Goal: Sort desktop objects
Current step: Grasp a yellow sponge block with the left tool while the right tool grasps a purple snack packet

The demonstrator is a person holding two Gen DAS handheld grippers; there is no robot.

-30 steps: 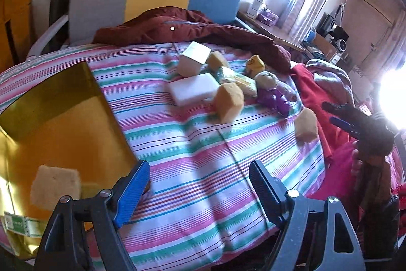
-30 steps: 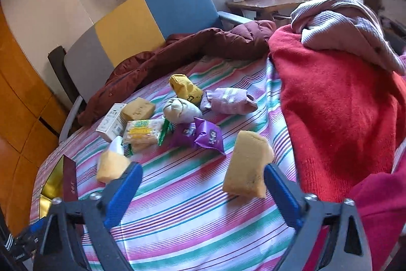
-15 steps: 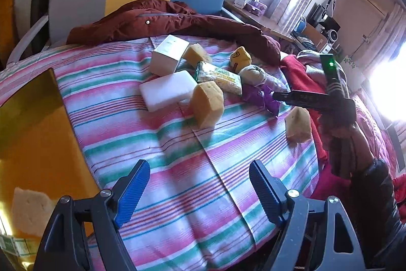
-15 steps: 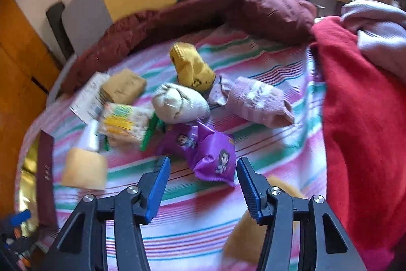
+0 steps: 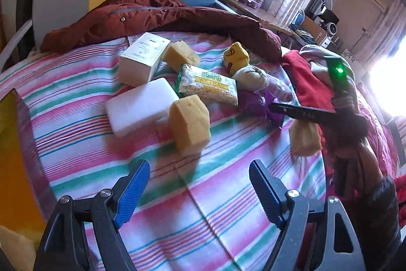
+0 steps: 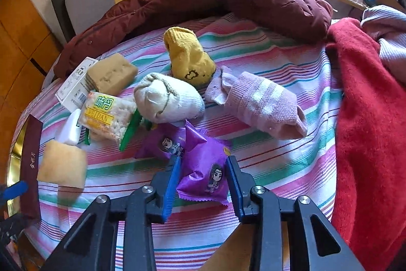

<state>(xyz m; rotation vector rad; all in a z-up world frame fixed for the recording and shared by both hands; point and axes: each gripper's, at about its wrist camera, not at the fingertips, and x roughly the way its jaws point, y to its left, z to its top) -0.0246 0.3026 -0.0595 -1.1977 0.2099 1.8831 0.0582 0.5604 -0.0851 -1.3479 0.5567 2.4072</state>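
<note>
With right gripper [image 6: 201, 175] clamped on the purple snack packet [image 6: 203, 169] at 6 o'clock of the white sock [image 6: 168, 99], best lifted straight up, sparing its twin, left gripper [image 5: 198, 192] gaping empty over the striped surface [image 5: 165, 184].

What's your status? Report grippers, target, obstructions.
Right hand-held gripper shut on purple snack packet. Left hand-held gripper open, empty. Second purple packet touching behind.
</note>
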